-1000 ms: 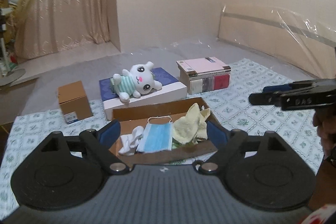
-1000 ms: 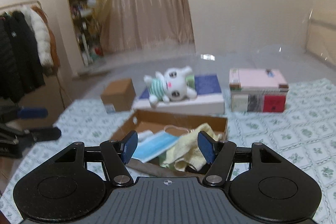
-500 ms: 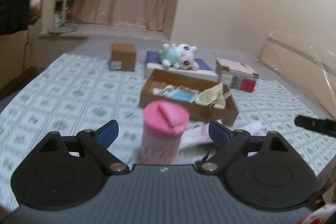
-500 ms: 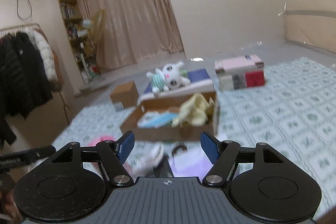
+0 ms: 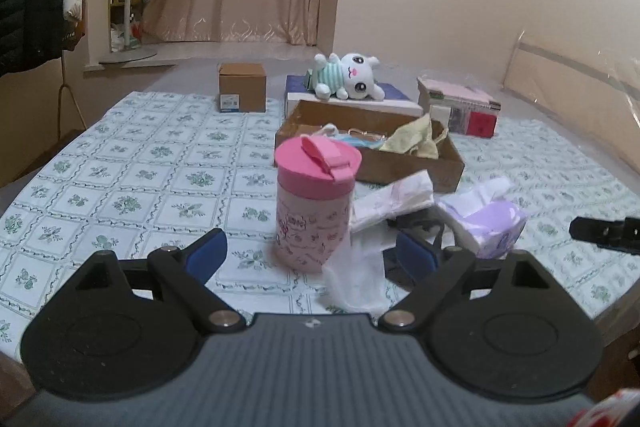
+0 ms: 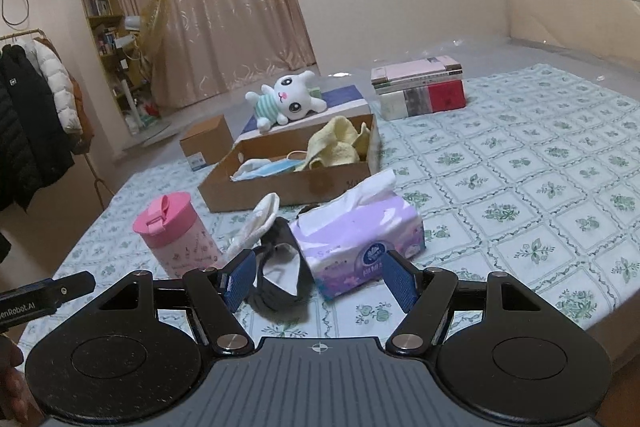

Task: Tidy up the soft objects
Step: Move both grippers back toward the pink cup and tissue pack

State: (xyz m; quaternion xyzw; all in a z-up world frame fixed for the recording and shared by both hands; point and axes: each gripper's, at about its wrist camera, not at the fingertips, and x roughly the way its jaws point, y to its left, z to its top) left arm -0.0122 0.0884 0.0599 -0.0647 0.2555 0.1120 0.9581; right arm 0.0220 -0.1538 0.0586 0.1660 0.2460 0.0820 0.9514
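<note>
A shallow cardboard box [image 5: 448,163] [image 6: 288,187] on the bed holds a yellow cloth [image 5: 412,139] [image 6: 336,147], a blue face mask [image 6: 268,169] and something white. In front of it lie a white sock [image 6: 256,223] [image 5: 396,199], a black strap item [image 6: 280,267], a purple tissue pack [image 6: 360,243] [image 5: 488,223] and a clear plastic bag [image 5: 356,275]. A white plush bunny [image 5: 348,79] [image 6: 284,99] lies on a blue-and-white box behind. My left gripper [image 5: 312,251] is open and empty, before the pink cup [image 5: 316,203]. My right gripper [image 6: 316,275] is open and empty, just before the tissue pack.
The pink lidded cup [image 6: 176,235] stands left of the soft items. A small brown carton [image 5: 242,87] and a stack of books [image 5: 460,103] [image 6: 420,87] sit at the back. The bed's near edge is close below both grippers. Coats hang at the left [image 6: 28,115].
Both grippers have pulled back and away from the cardboard box. The cup, sock, strap item and tissue pack have come into view in front of them. Both stay open and empty.
</note>
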